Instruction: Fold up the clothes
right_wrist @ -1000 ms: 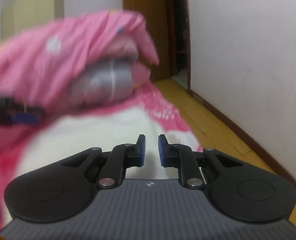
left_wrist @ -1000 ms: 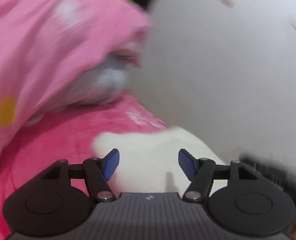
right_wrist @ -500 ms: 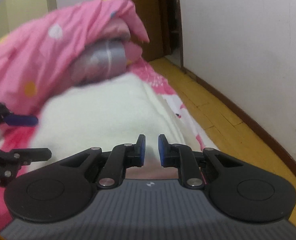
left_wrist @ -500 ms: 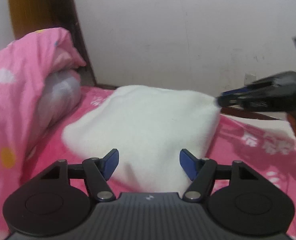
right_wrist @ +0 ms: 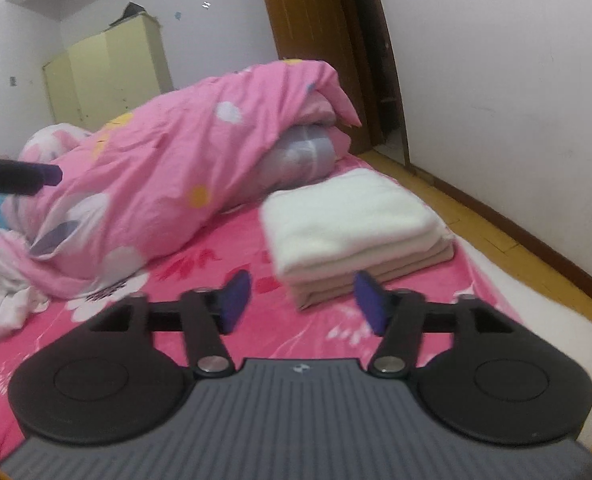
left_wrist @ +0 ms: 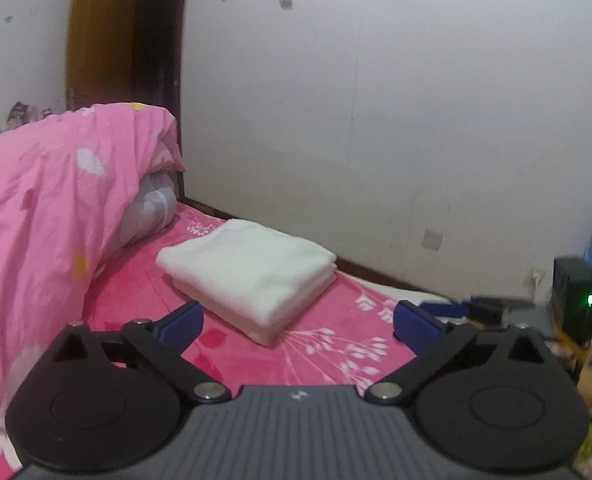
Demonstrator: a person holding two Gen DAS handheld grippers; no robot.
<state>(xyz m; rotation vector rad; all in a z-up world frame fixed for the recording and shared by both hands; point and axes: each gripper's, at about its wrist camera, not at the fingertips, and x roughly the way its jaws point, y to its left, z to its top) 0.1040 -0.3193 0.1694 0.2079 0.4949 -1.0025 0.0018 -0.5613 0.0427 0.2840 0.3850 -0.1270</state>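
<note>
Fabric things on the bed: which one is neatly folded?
The white garment, a flat layered stack on the pink sheet. The pink quilt is a rumpled heap, and the white cloth at the left lies crumpled.

The stack (right_wrist: 355, 224) ahead of the right gripper (right_wrist: 301, 300) is soft, fluffy white cloth on top, with smoother beige cloth layers under it. The sheet (right_wrist: 200, 280) below both grippers is plush pink fabric with a faint sheen. To the left gripper's (left_wrist: 296, 322) left, the quilt (left_wrist: 44, 216) is thin, matt, creased pink cotton-like cloth. Gripper arms are matt black plastic with shiny metal pivot pins; the pads (left_wrist: 182, 324) look like matt blue rubber, and the body is ribbed grey plastic. Beyond the stack, the door (right_wrist: 315, 32) is brown wood, the floor (right_wrist: 475, 224) is semi-gloss wood planks, and the wall (left_wrist: 415, 120) is matt white paint.
</note>
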